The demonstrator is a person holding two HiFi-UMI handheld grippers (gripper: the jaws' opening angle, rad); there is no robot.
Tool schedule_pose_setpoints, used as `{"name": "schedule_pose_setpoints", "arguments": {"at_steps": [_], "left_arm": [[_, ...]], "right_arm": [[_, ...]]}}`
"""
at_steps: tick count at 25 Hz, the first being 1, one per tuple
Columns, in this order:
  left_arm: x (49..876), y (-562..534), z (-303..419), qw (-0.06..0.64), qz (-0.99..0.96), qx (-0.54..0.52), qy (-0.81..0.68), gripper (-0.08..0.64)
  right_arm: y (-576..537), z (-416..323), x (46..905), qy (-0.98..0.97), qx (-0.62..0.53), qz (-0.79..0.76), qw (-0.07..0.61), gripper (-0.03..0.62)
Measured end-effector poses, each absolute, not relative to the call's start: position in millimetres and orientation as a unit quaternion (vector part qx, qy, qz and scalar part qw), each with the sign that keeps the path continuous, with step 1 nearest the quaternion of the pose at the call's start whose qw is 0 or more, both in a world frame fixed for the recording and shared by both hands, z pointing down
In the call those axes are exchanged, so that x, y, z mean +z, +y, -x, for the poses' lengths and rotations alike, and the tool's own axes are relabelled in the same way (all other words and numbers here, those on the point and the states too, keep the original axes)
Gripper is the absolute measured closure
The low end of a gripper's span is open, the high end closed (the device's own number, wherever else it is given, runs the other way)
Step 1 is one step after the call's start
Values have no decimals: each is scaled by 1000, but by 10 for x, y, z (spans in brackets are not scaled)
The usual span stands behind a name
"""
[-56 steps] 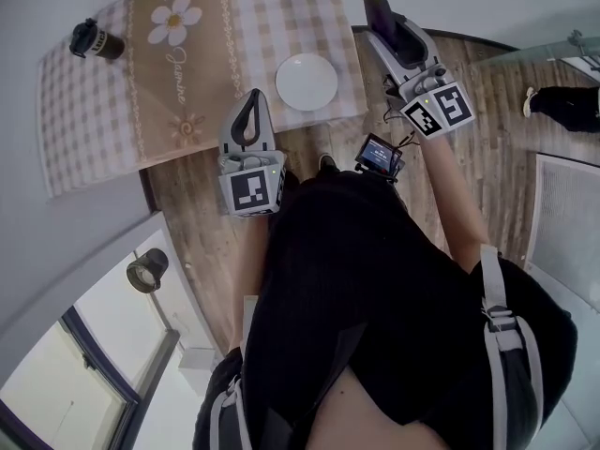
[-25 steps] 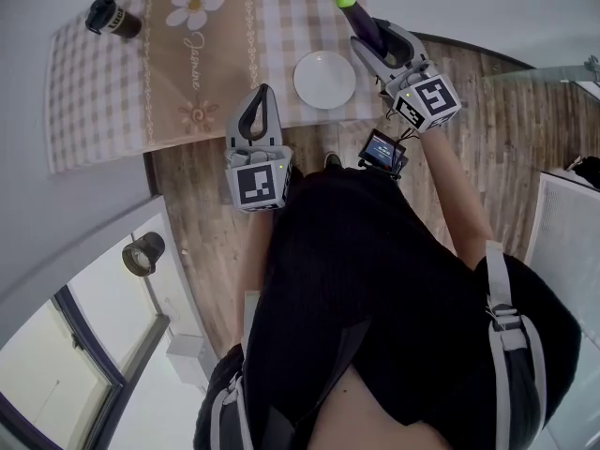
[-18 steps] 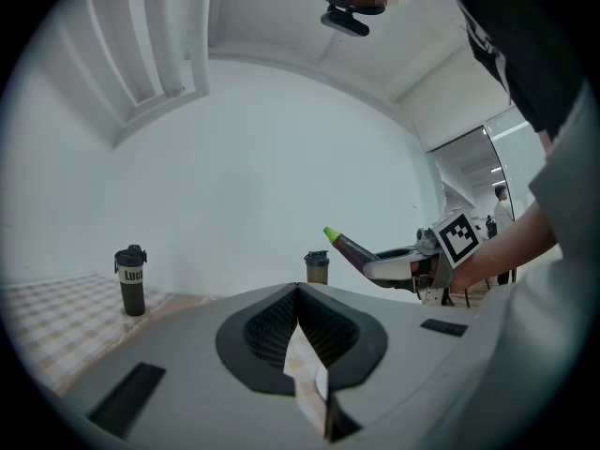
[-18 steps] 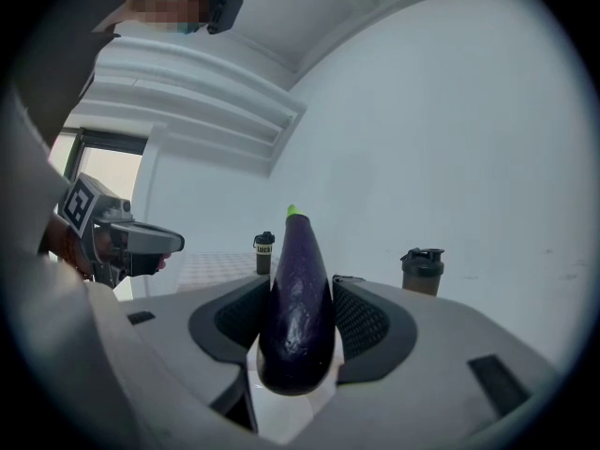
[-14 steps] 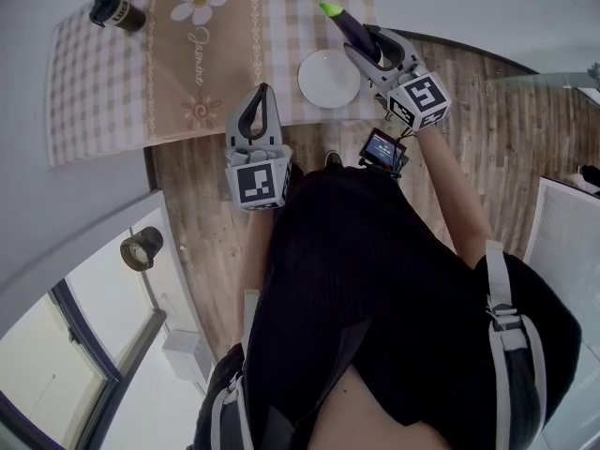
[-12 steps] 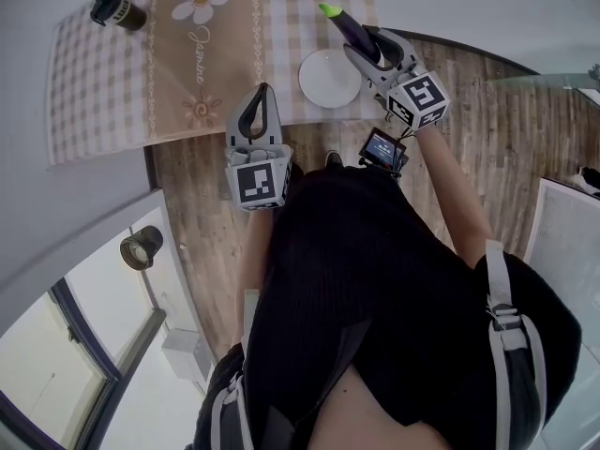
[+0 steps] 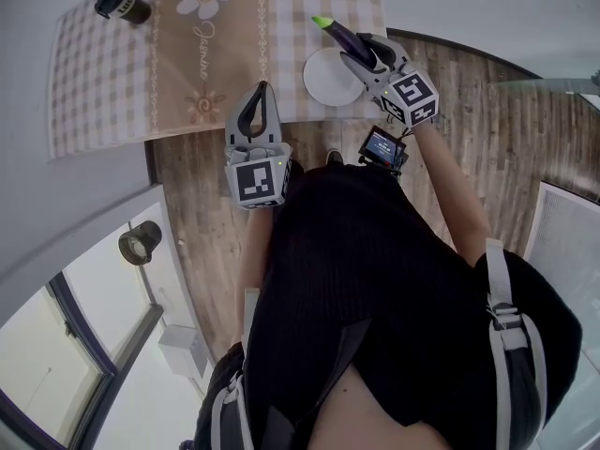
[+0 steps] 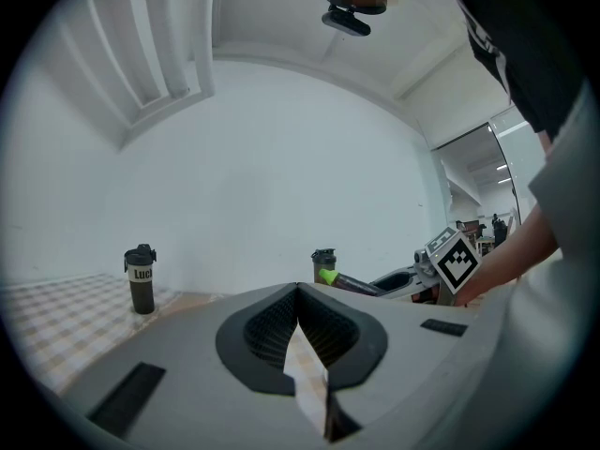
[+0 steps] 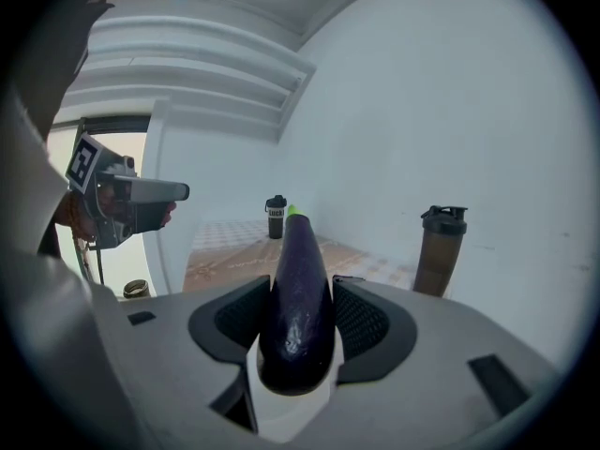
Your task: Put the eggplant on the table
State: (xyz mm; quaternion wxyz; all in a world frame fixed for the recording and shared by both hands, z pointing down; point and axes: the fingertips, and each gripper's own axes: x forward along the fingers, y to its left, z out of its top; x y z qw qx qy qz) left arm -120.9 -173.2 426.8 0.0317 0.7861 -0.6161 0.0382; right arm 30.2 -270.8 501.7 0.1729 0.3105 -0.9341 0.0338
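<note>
Pale wood planks cover the floor (image 7: 506, 111), and on it stands a table (image 7: 309, 97) under a checked cloth (image 7: 94, 92) (a brown daisy runner (image 7: 202, 59) lies down its middle). Plain white walls (image 8: 281, 157) enclose the room; a dark-framed window (image 7: 42, 373) glows bright at lower left.

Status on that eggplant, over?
Right hand-held gripper shut on eggplant, not yet down on the table. Left hand-held gripper shut, empty. White plate close beneath the eggplant's path.
</note>
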Motion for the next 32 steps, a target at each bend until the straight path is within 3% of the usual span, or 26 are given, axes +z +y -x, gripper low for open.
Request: {"name": "schedule_pose_setpoints", "arguments": {"at_steps": [32], "left_arm": [[4330,-1684,1274,38,-780,39,-623,558]], "right_arm": [[-2522,-291,5997,-910,61,-266,314,374]]}}
